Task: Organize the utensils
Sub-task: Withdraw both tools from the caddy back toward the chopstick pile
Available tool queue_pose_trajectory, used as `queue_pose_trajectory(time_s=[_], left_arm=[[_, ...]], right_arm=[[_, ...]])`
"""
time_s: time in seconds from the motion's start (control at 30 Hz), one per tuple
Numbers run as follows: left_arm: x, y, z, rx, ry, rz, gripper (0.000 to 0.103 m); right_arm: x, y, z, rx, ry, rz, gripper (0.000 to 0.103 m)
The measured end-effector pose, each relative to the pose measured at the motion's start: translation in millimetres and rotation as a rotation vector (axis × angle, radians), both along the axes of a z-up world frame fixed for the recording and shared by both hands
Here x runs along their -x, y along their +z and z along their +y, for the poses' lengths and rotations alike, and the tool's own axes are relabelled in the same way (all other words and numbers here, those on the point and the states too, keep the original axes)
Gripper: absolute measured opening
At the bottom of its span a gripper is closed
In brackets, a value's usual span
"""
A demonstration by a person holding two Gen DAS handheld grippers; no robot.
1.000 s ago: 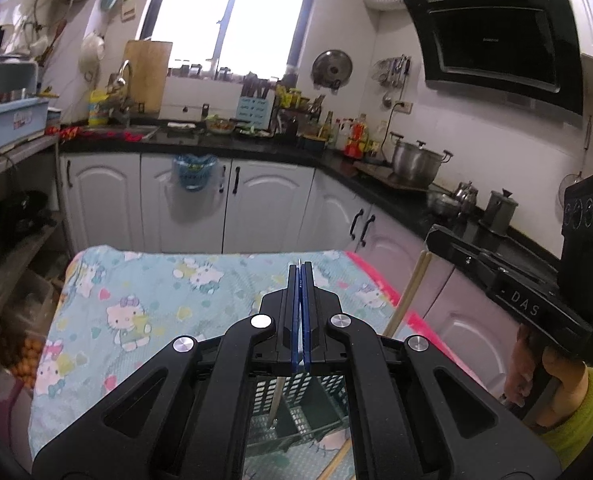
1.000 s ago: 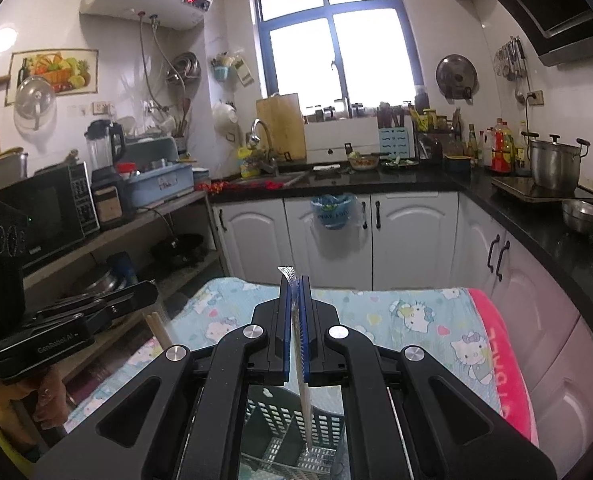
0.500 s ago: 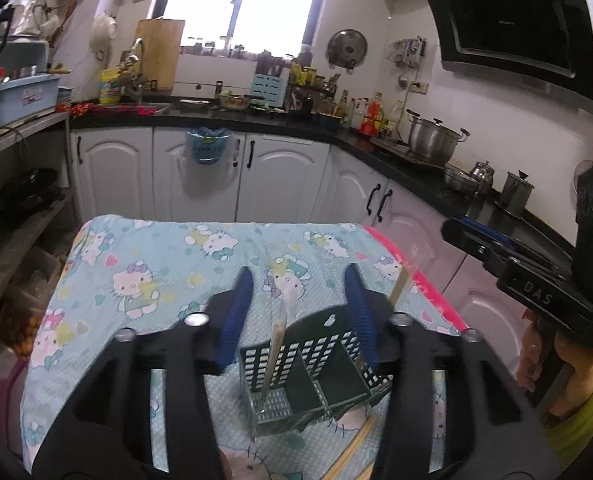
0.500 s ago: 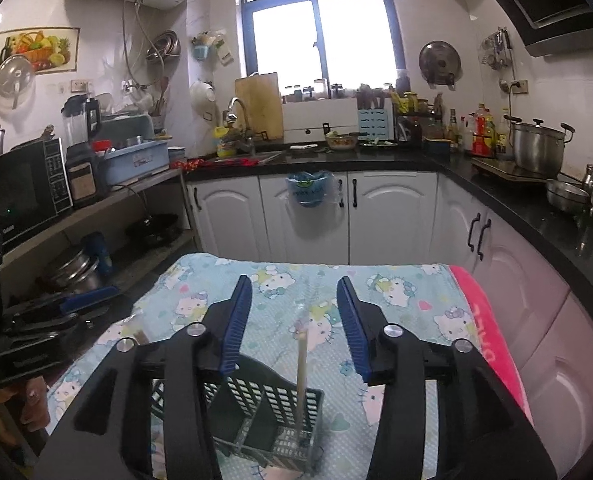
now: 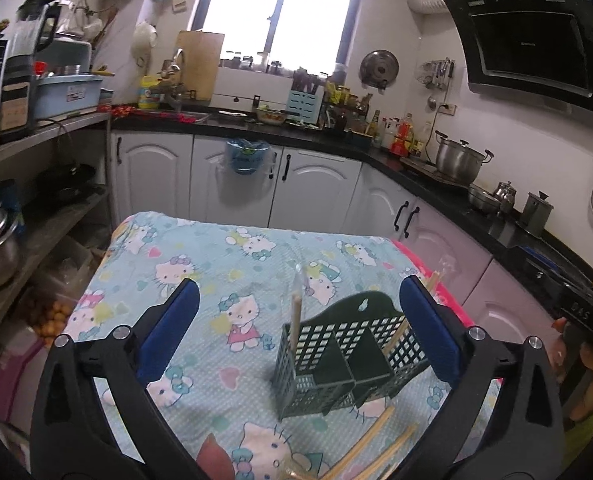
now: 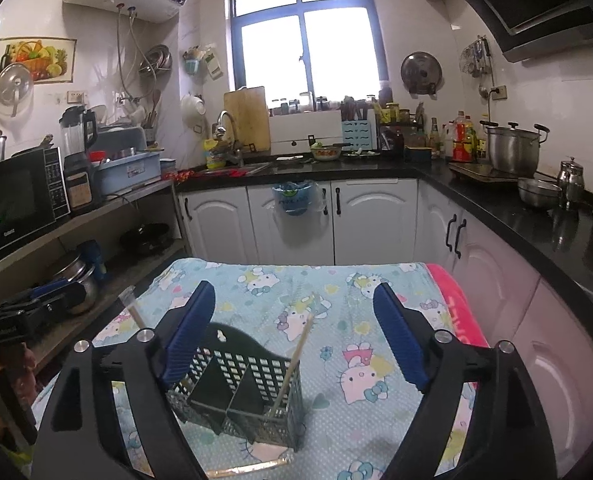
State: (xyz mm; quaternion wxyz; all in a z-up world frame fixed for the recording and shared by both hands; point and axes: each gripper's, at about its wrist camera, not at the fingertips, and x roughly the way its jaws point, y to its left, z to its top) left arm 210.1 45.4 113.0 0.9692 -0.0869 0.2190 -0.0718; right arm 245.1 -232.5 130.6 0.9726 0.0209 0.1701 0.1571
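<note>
- green mesh utensil caddy (image 5: 348, 360) stands near the tablecloth (image 5: 224, 264) right edge.
- left gripper (image 5: 300, 332) and right gripper (image 6: 294, 334) gape wide, empty.
- far cloth lies bare.

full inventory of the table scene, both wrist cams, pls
utensil caddy: 1, dark green, on the cloth, near edge
wrapped chopsticks standing in caddy: 2, tan; one in one end compartment, one in the opposite end
wrapped chopsticks lying on cloth: a few, tan, in front of caddy; exact count unclear
tablecloth: 1, light blue cartoon-cat print, covers table
steel pot: 1, silver, right counter
bin bag: 1, blue, on cabinet door
microwave: 1, black, left shelf
left gripper: fingers blue, open, empty
right gripper: fingers blue, open, empty
</note>
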Motion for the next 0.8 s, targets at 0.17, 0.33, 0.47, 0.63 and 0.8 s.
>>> queue_pose_trajectory(time_s=[0.17, 0.33, 0.47, 0.63, 0.8], left_arm=[[18, -6, 3, -0.005, 0.015, 0.005, 0.092], [38, -12, 5, 0.002, 0.027, 0.005, 0.092], [50, -17, 7, 0.014, 0.031, 0.018, 0.092], [64, -24, 5, 0.001, 0.033, 0.019, 0.092], [77, -31, 0, -0.009, 0.024, 0.021, 0.092]], right_arm=[[17, -5, -1, 0.012, 0.015, 0.001, 0.085], [34, -9, 3, 0.044, 0.03, -0.01, 0.088], [50, -12, 7, 0.07, 0.047, -0.027, 0.089], [68, -16, 14, 0.084, 0.075, -0.037, 0.092], [82, -21, 18, 0.093, 0.1, -0.031, 0.093]])
